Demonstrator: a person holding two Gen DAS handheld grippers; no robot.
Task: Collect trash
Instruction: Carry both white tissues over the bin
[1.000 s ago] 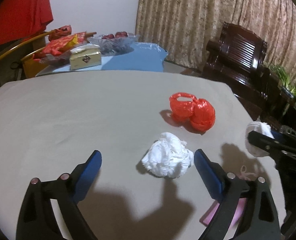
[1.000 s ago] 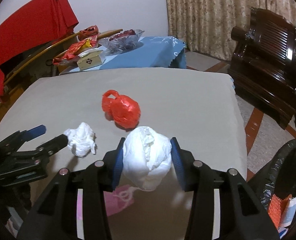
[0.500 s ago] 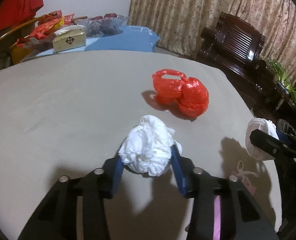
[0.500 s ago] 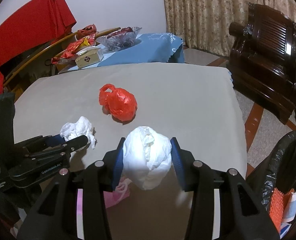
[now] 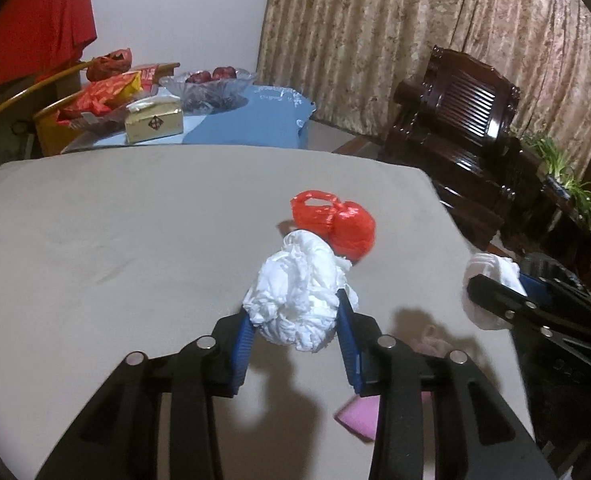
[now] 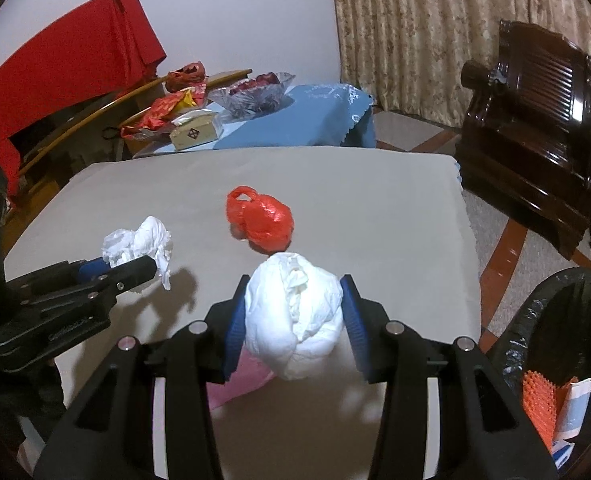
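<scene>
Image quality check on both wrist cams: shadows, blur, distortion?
Left wrist: hard shadow of the left gripper and its tissue wad on the table; fisheye bends edges. Right wrist: right gripper's white wad slightly overexposed; corners vignetted.

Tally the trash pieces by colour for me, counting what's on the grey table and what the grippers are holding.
White: 2, a crumpled tissue wad in the left gripper and a white bundle in the right gripper.
Red: 1, a knotted red plastic bag on the table.
Pink: 1, a pink piece on the table, partly hidden.
Total: 4.
</scene>
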